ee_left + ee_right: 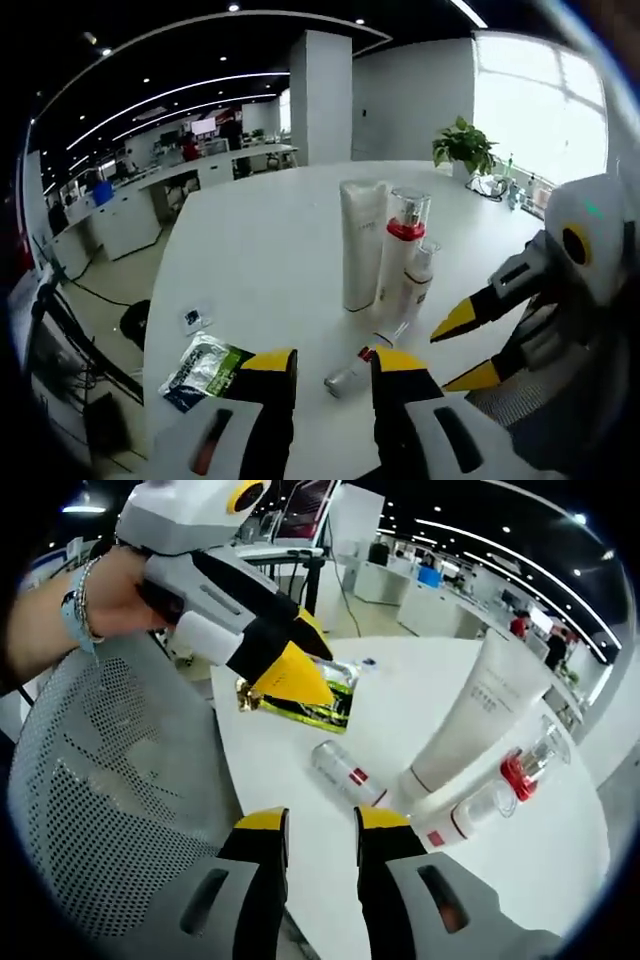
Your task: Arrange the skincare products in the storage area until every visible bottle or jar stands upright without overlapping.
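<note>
White round table (260, 250) in an open office. Left gripper (333, 372): jaws parted, gripping nothing, small bottle (352, 372) lying on its side just beyond the tips. Further ahead, standing white tube (362, 245), red-collared pump bottle (400, 250), smaller bottle (418, 275). Right gripper (320, 825): jaws apart, holding nothing, same fallen bottle ahead. Right gripper view adds mesh chair (100, 810) left of jaws; left gripper view, potted plant (463, 147).

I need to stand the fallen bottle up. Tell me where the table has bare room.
Bare tabletop lies left of the white tube, above the foil sachet. Crowded: the tube, red-collared bottle and small bottle cluster together, with the fallen bottle just below them.
</note>
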